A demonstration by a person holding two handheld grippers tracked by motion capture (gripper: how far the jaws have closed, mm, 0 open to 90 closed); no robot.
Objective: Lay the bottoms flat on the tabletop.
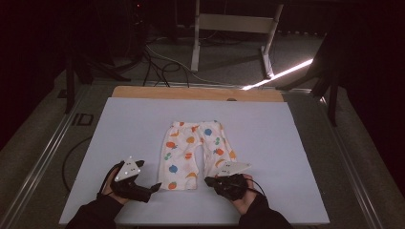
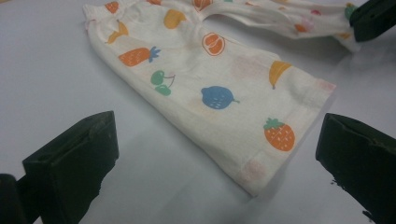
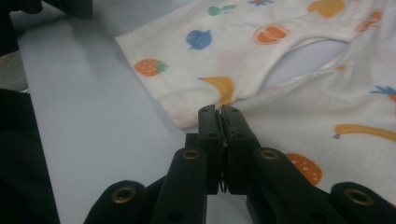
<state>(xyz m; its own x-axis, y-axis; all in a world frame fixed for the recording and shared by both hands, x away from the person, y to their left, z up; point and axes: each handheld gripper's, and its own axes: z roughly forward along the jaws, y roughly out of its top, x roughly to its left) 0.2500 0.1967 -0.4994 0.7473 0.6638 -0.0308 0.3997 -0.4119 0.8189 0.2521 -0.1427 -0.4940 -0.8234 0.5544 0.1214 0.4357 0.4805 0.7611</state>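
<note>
Right gripper (image 3: 220,112) has its jaws pressed together w/ basically no gap, tips right at the hem of one leg of the fruit-print pants (image 1: 193,152). Can't tell if any fabric is actually caught btwn them, it looks shut on nothing or at most a sliver of edge. Left gripper (image 2: 217,144) is spread wide, jaws standing either side of the other leg's hem w/o touching it, cloth lying flat on the white table sheet (image 1: 119,124). Pants are laid out roughly mid-table, waistband on the far side, both leg ends pointing toward the person. From the high view both hands sit at the near edge, left gripper (image 1: 155,187) just beside the left leg's hem, right gripper (image 1: 208,181) at the right leg's hem.
</note>
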